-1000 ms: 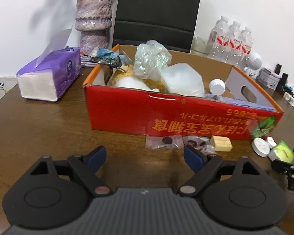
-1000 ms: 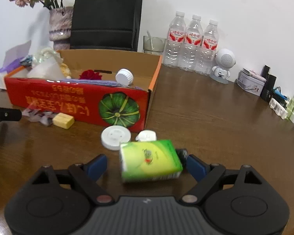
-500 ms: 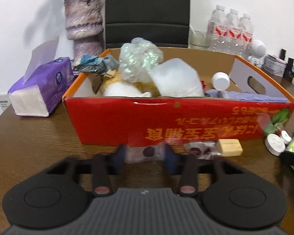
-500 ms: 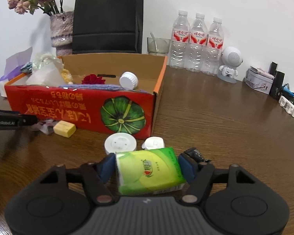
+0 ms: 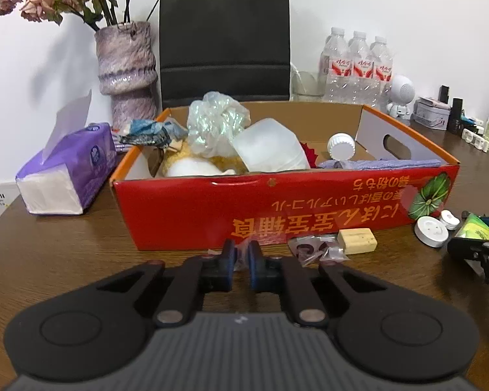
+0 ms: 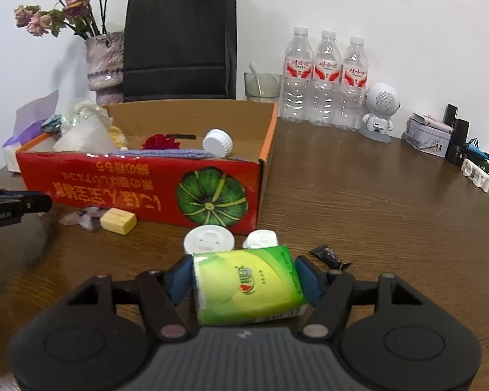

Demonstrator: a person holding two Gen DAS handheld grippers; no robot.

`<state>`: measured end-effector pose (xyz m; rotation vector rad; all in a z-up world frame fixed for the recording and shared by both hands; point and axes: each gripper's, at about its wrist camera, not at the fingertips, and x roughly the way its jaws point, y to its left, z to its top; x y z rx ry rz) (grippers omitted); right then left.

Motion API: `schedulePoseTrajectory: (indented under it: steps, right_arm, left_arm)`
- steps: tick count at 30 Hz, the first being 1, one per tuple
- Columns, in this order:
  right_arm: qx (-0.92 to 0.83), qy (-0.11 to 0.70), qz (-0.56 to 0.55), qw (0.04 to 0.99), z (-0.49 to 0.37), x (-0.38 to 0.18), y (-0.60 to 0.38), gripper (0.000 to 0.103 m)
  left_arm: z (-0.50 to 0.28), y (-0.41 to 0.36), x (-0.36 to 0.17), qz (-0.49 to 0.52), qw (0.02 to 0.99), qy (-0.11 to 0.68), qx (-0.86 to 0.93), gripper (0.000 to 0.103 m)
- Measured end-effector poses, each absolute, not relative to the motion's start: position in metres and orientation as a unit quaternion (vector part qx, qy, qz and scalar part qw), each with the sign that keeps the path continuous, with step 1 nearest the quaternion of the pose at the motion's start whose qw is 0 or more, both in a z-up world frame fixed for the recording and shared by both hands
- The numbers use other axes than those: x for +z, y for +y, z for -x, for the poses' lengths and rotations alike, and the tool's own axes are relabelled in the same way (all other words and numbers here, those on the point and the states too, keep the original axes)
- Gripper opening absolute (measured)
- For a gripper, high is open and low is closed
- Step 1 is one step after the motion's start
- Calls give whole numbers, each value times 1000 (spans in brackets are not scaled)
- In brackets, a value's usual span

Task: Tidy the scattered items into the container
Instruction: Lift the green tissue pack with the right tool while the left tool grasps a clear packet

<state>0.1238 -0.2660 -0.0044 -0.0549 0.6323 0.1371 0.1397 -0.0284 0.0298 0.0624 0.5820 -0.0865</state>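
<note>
1. L gripper (image 5: 241, 262): jaws nearly together, just been closing; a thin clear plastic packet (image 5: 242, 254) is pinched between the blue pads, right at the foot of the box's red front wall.
2. R gripper (image 6: 244, 280): clamped on a green tissue pack (image 6: 249, 288); blue pads press both short ends. Jaws closed in on it within the last sec, now steady. Pack tilted a bit, sits low over the desk (image 6: 375, 202); can't tell if it's lifted off.
3. Container = red cardboard box (image 5: 277, 205) w/ pumpkin print, on the desk. Inside: crumpled plastic bag (image 5: 216, 123), translucent white tub (image 5: 270, 150), white screw cap (image 5: 341, 145), purple cloth (image 5: 381, 164) along front wall, red flower (image 6: 159, 141).
4. Loose on desk, in front of box:
   - yellow eraser-like block (image 5: 357, 241), just beside a second clear packet w/ dark bits (image 5: 313, 249)
   - white round disc (image 6: 208, 241) and small white cap (image 6: 260, 239), side by side near box's pumpkin corner, just beyond the tissue pack
   - small black wrapper (image 6: 329, 255), right of R gripper's tip.
5. Outside box, left: purple tissue box (image 5: 68, 176), vase w/ dried flowers (image 5: 125, 71).
6. Behind: black paper bag (image 6: 179, 42), three water bottles (image 6: 326, 78), white robot-shaped speaker (image 6: 379, 110).
</note>
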Motion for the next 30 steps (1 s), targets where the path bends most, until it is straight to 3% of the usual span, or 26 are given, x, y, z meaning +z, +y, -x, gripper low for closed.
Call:
schedulePoseTrajectory:
  steps: [12, 21, 24, 25, 29, 30]
  right_arm:
    - [73, 297, 19, 952, -109, 3, -256, 66]
    - [88, 255, 18, 963, -99, 36, -245, 66]
    - [97, 253, 23, 962, -101, 42, -238, 66]
    - [99, 255, 26, 961, -101, 41, -235, 66]
    - [103, 273, 32, 956, -101, 29, -230, 66]
    - [103, 277, 31, 955, -100, 25, -230, 66]
  left_arm:
    - [-111, 2, 41, -1, 962, 268, -58, 6]
    - [-95, 6, 81, 23, 973, 213, -82, 5]
    - [-101, 11, 79, 38, 966, 240, -85, 8]
    - [-104, 12, 75, 36, 963, 252, -82, 9]
    - [-114, 12, 50, 26, 946, 316, -66, 51]
    - [-114, 12, 46, 25, 943, 325, -68, 53]
